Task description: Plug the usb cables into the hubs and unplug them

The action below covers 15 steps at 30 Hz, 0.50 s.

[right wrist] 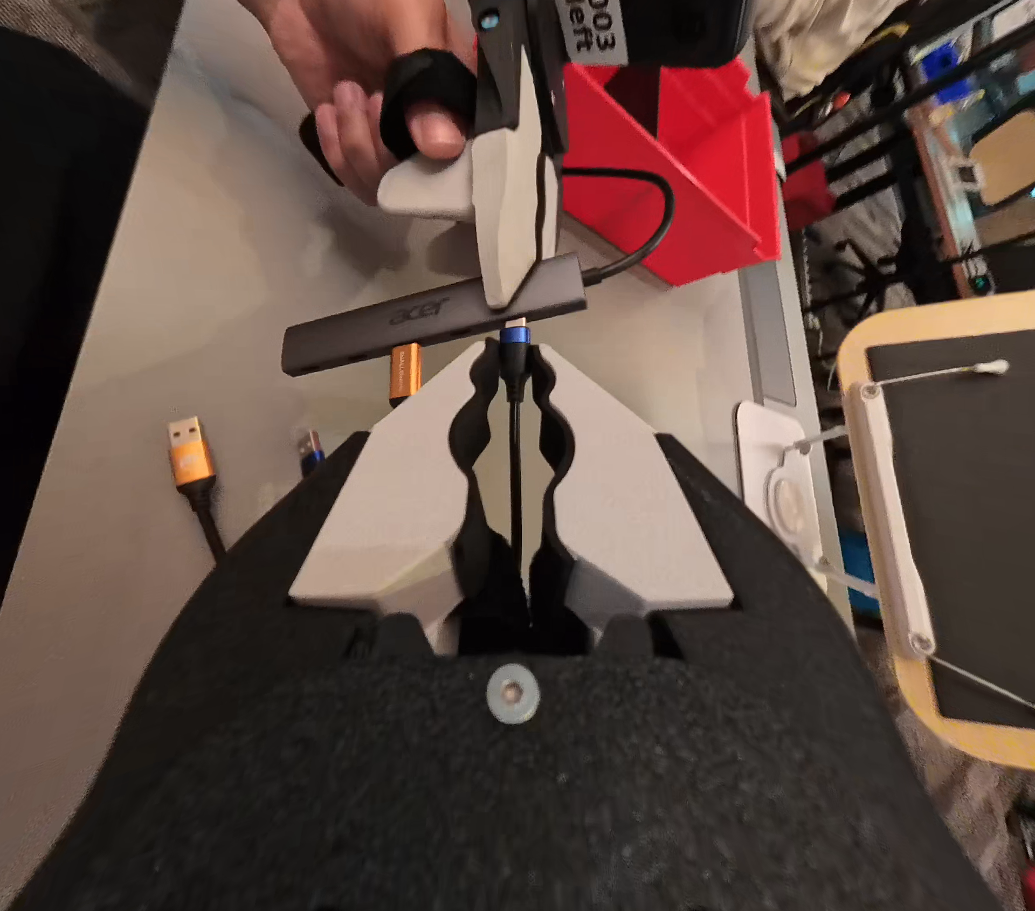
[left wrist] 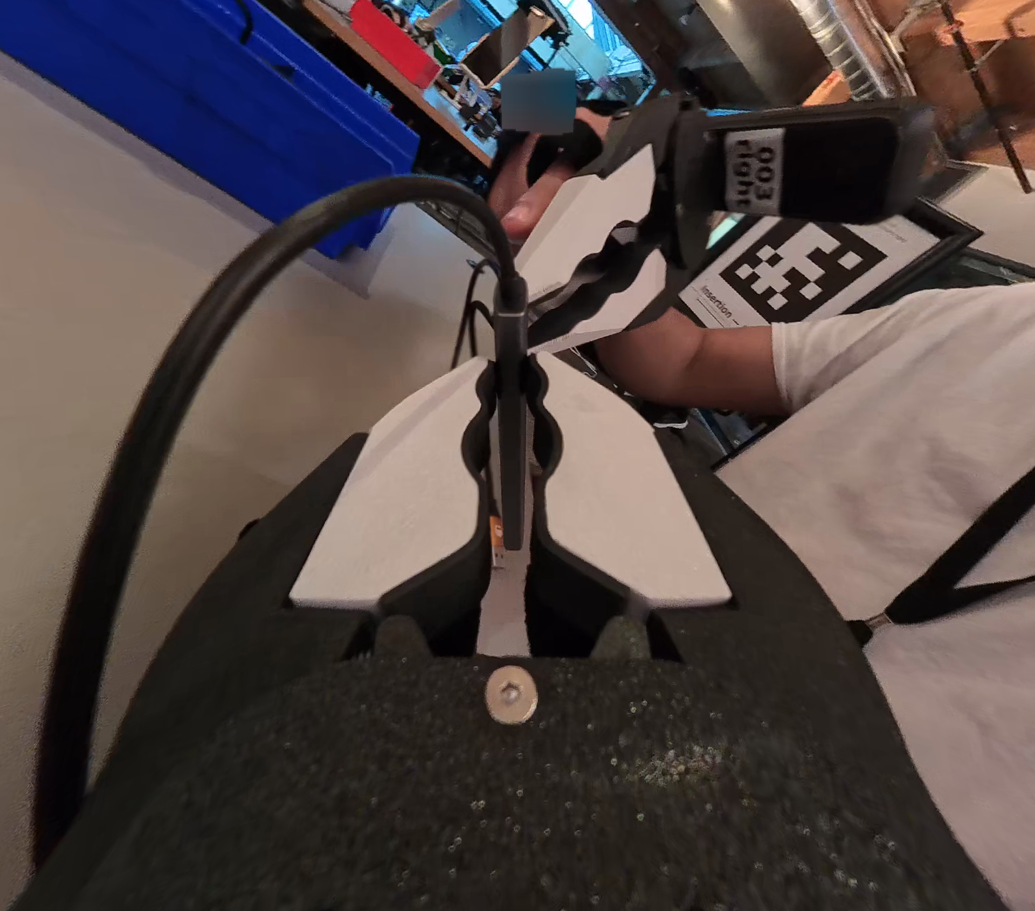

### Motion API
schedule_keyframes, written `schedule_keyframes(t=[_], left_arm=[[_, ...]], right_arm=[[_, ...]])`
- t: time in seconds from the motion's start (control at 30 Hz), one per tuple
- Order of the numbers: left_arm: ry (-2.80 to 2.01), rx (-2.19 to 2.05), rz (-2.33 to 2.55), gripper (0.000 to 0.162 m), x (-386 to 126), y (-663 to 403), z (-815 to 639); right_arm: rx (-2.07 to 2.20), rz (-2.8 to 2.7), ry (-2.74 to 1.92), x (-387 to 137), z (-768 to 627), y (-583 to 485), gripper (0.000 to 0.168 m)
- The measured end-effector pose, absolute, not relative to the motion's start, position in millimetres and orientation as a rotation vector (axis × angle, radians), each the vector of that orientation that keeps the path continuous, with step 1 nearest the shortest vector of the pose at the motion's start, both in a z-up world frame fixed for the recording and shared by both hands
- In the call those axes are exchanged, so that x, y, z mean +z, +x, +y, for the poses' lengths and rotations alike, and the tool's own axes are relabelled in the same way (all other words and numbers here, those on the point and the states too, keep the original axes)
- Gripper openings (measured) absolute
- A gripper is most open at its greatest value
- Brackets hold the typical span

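My left gripper (left wrist: pixel 511 363) is shut on a slim grey USB hub (left wrist: pixel 512 436), seen edge-on, and holds it above the white table. The hub's black cable (left wrist: pixel 168 380) arcs away to the left. In the right wrist view the hub (right wrist: pixel 392 324) lies crosswise under the left gripper (right wrist: pixel 504 296), with an orange plug (right wrist: pixel 404 374) plugged into its near side. My right gripper (right wrist: pixel 511 352) is shut on a blue-collared plug (right wrist: pixel 511 343). The plug's metal tip touches the hub's side; how deep it sits I cannot tell. The right gripper also shows in the left wrist view (left wrist: pixel 537 335).
A loose orange USB plug (right wrist: pixel 190 458) and a blue one (right wrist: pixel 311 450) lie on the white table (right wrist: pixel 224 268). A red bin (right wrist: pixel 672 189) stands behind the hub and a blue bin (left wrist: pixel 196 61) at the back. A framed marker board (left wrist: pixel 801 268) and a wood-framed black panel (right wrist: pixel 952 520) lie at the right. Left and right tips are no more than a few centimetres apart.
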<state>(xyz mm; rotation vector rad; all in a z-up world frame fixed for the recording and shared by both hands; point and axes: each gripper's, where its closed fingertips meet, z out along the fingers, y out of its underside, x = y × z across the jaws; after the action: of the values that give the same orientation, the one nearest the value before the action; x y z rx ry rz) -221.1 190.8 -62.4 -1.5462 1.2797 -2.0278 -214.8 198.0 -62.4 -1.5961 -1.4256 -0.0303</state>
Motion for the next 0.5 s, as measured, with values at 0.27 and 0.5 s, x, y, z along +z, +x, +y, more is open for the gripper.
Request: schedule_keyframes(t=[0.27,0.5], left_arm=[[-1.431,-2.26,1.233,0.01,-45.7,-233.5,185.0],[-1.414,-2.32,1.288,0.009,-46.0,-235.2,175.0]], right_arm=[[-0.163,-1.433,-1.329,-39.4,181.7,-208.2,0.015],[-0.145,-1.455,-1.3,-44.1,176.6,-212.9,0.007]])
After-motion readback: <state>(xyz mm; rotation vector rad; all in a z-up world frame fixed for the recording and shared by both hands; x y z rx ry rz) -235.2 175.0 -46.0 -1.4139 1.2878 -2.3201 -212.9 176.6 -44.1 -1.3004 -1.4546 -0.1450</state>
